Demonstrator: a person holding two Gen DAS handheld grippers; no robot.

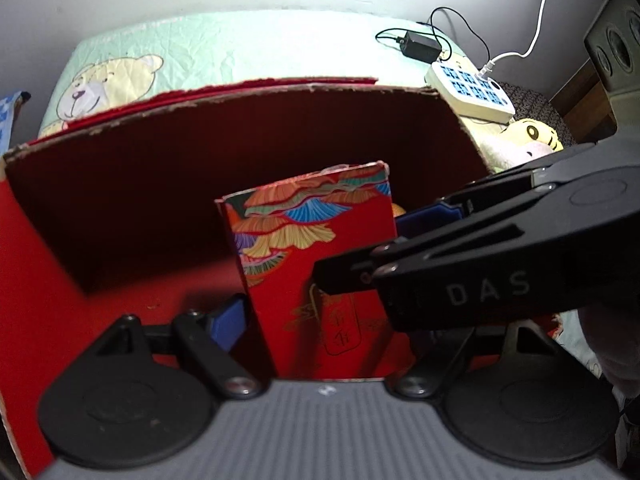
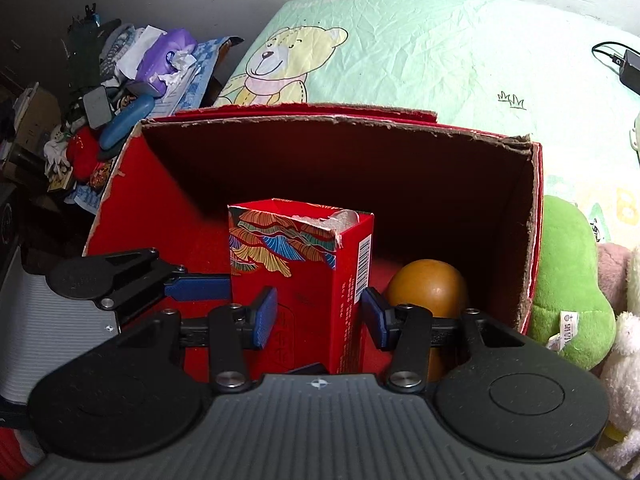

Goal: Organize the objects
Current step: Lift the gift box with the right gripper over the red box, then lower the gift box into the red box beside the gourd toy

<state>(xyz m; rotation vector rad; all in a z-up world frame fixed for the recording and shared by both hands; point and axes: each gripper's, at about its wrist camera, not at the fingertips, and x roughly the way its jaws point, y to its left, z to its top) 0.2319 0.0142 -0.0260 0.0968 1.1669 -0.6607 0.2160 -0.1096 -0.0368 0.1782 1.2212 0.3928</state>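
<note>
We are both reaching down into the big red cardboard box [image 2: 120,216], which sits on a pale green bedsheet [image 2: 440,48] printed with a teddy bear [image 2: 280,68]; its top edges are torn and ragged. Inside it the small red carton [image 2: 296,280] with fan-pattern artwork stands upright, its top flap torn open; an orange round fruit [image 2: 430,288] lies just beside it on the box floor, toward the right wall.

Our right gripper [image 2: 318,316] straddles the carton, a blue pad [image 2: 266,316] on each side of it; the pads sit right at the carton's faces, though we cannot tell whether they actually press on it. Our left gripper [image 1: 320,320] frames the same carton from the other side with its jaws spread wide; one blue pad [image 1: 230,320] shows left of the carton, clear of it; the other is hidden behind the right gripper's body.

Outside the box, a green plush toy [image 2: 568,280] leans by its right wall; a white power strip [image 1: 472,90] and a black adapter [image 1: 420,46] lie on the sheet further back.
</note>
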